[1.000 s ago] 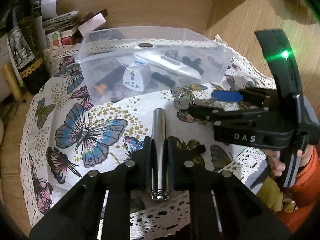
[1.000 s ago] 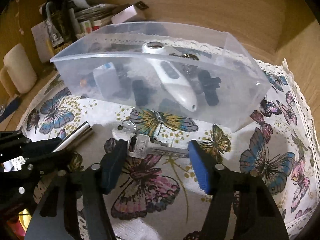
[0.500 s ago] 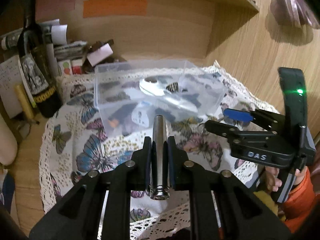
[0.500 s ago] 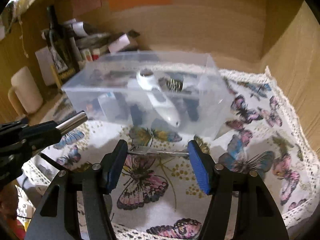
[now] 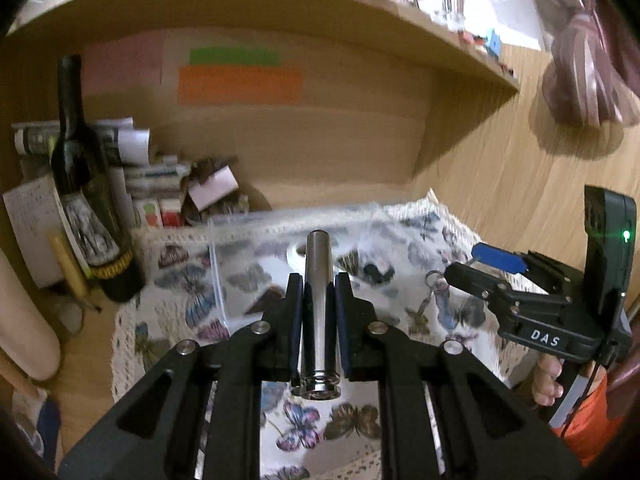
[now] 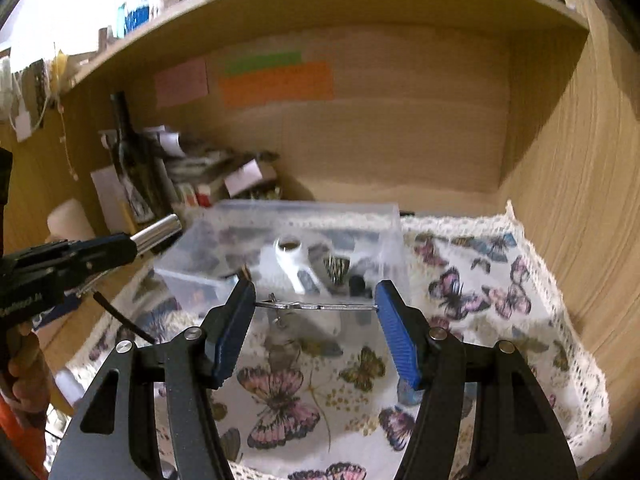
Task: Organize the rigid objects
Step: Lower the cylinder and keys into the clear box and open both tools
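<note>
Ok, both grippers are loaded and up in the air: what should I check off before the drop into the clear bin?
1. Left gripper shut on metal cylinder: ok.
2. Right gripper shut on key, held end to end: ok.
3. Clear bin open on top: ok.
4. Free floor space in the bin for both items: cannot tell, blurred.
5. Both loads lifted off the butterfly cloth: ok.

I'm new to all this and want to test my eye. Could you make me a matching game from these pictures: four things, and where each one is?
Things:
1. metal cylinder
2. key
3. white gadget
4. dark bottle

Places:
A. standing left of the butterfly cloth
B. clamped in the left hand-held gripper
C. inside the clear plastic box
D. spanning the right hand-held gripper

Pairs: 1-B, 2-D, 3-C, 4-A
</note>
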